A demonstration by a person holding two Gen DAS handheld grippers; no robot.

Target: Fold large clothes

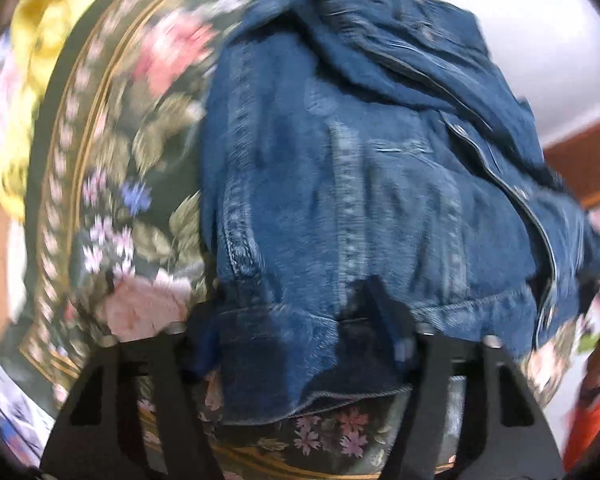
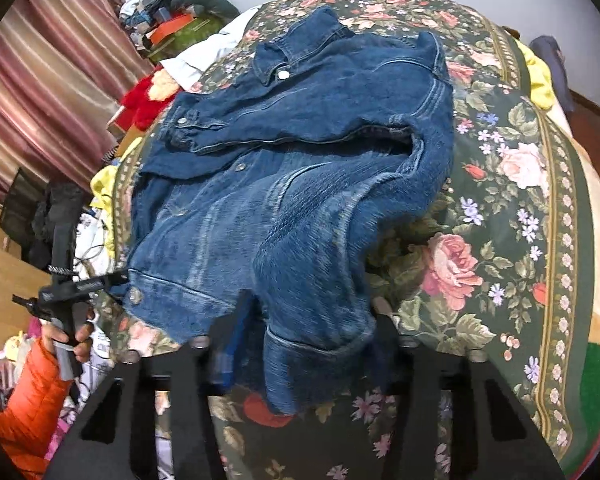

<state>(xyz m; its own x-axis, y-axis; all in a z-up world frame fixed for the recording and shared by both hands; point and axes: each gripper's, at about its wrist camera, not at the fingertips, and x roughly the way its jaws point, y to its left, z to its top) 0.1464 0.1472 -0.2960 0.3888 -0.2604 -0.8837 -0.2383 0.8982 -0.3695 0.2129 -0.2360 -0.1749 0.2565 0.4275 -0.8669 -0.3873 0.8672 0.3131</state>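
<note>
One denim jacket (image 2: 300, 168) is lying spread on the flowered blanket (image 2: 512, 208). Two grippers are working its near edge: the left gripper (image 1: 300, 320) is pinching the hem, and the right gripper (image 2: 308, 332) is closing on a sleeve cuff.

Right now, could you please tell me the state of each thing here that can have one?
Denim jacket: spread on the bed, partly folded, one sleeve laid across the front.
Sleeve cuff: between the right hand-held gripper's fingers.
Jacket hem: between the left hand-held gripper's fingers.
Left hand-held gripper: closed on the hem.
Right hand-held gripper: closed on the cuff.
Floral bedspread: flat under the jacket.
</note>
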